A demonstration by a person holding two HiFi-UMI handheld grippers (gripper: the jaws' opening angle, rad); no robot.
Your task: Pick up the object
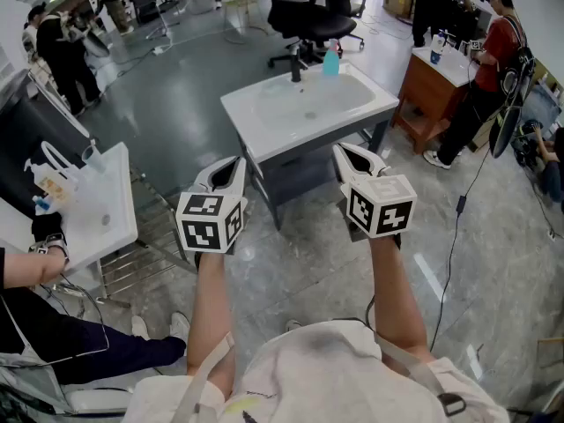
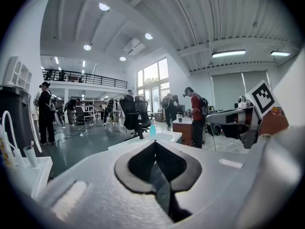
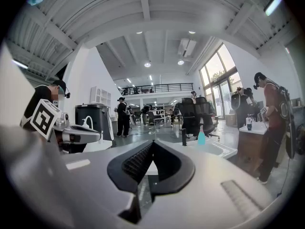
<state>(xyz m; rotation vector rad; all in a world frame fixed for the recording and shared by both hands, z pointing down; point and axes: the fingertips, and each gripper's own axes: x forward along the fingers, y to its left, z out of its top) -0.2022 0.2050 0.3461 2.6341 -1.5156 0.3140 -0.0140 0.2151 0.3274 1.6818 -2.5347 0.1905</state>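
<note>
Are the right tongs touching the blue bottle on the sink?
Apart. In the head view the right tongs hang short of the sink, whose whole width separates them from the blue bottle at its far edge.

A sink (image 1: 357,98) stood ahead, with a faucet (image 1: 296,69) on its far edge and a bottle (image 1: 330,62) right of the faucet. A chair (image 1: 304,11) stood behind the sink and a desk (image 1: 430,85) to its right.

Black office chair (image 1: 304,11), wooden cabinet (image 1: 427,95) — person in red shirt (image 1: 495,47) beside it, grey floor (image 1: 176,77).
</note>
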